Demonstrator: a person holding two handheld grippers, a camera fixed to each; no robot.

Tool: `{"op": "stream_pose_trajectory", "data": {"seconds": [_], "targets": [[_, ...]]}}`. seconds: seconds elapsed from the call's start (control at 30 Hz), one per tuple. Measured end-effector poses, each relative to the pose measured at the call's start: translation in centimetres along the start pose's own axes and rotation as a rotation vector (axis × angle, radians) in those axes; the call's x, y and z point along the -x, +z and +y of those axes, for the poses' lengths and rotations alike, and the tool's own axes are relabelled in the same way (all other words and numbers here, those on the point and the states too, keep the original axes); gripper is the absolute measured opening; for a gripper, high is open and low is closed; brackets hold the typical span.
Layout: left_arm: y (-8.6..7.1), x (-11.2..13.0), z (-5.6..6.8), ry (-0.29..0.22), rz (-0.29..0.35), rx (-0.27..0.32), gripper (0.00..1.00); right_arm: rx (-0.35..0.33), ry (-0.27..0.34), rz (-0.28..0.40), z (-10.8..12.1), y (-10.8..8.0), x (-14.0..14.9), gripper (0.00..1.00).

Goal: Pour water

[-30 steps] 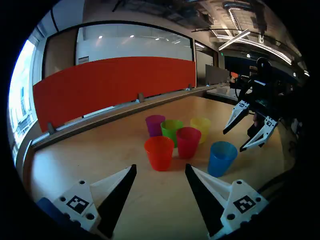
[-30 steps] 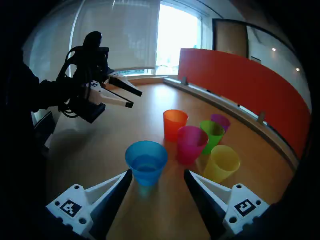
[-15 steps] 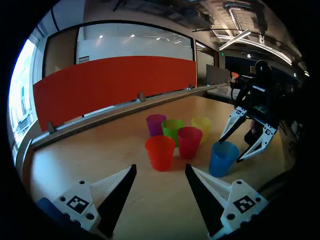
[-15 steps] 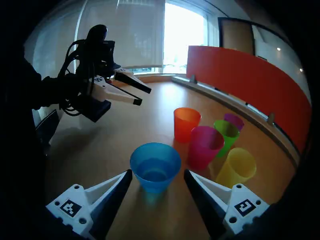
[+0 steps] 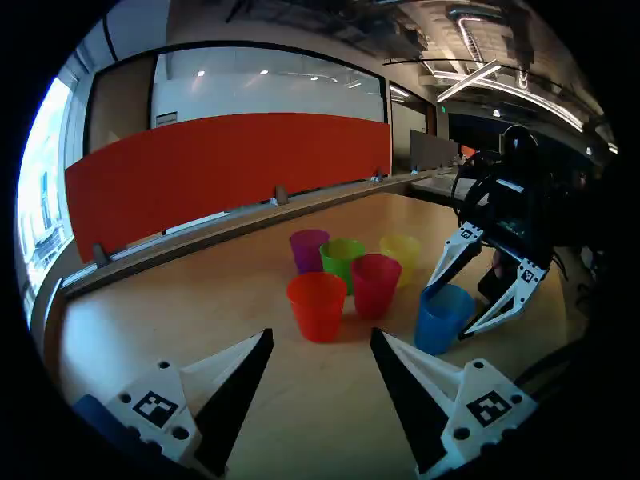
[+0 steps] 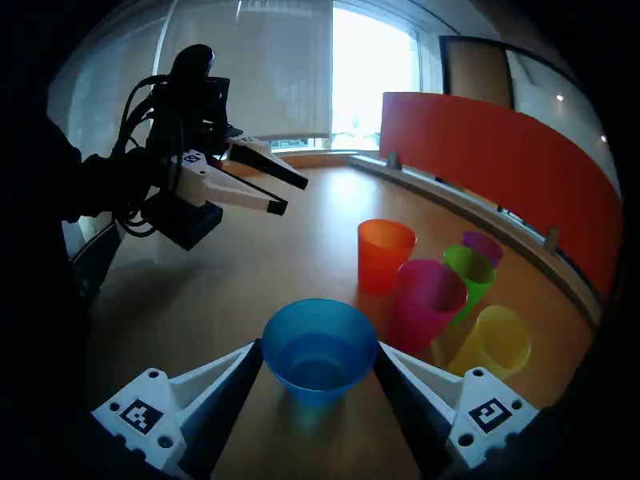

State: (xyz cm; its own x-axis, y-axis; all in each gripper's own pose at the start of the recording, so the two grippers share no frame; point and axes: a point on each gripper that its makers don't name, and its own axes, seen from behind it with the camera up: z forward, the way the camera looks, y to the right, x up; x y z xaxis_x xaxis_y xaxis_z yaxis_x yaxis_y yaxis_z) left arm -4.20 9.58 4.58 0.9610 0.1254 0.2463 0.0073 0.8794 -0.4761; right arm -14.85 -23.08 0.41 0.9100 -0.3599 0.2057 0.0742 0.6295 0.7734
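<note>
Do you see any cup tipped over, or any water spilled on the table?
Nothing stands out. All six cups stand upright, and the table looks dry. The blue cup holds water and stands between the open fingers of the right gripper.

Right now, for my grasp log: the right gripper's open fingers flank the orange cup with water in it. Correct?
No. The right gripper view shows the right gripper's open fingers flanking the blue cup with water in it; the orange cup stands beyond it.
</note>
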Motion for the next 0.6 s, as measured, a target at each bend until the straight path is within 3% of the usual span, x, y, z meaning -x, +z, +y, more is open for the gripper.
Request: {"op": "stream_pose_trajectory", "data": {"seconds": [0.6], "targets": [[-0.02, -0.16, 0.12, 0.003, 0.006, -0.002, 0.9, 0.009, 0.006, 0.001, 0.06, 0.43, 0.14, 0.91]]}}
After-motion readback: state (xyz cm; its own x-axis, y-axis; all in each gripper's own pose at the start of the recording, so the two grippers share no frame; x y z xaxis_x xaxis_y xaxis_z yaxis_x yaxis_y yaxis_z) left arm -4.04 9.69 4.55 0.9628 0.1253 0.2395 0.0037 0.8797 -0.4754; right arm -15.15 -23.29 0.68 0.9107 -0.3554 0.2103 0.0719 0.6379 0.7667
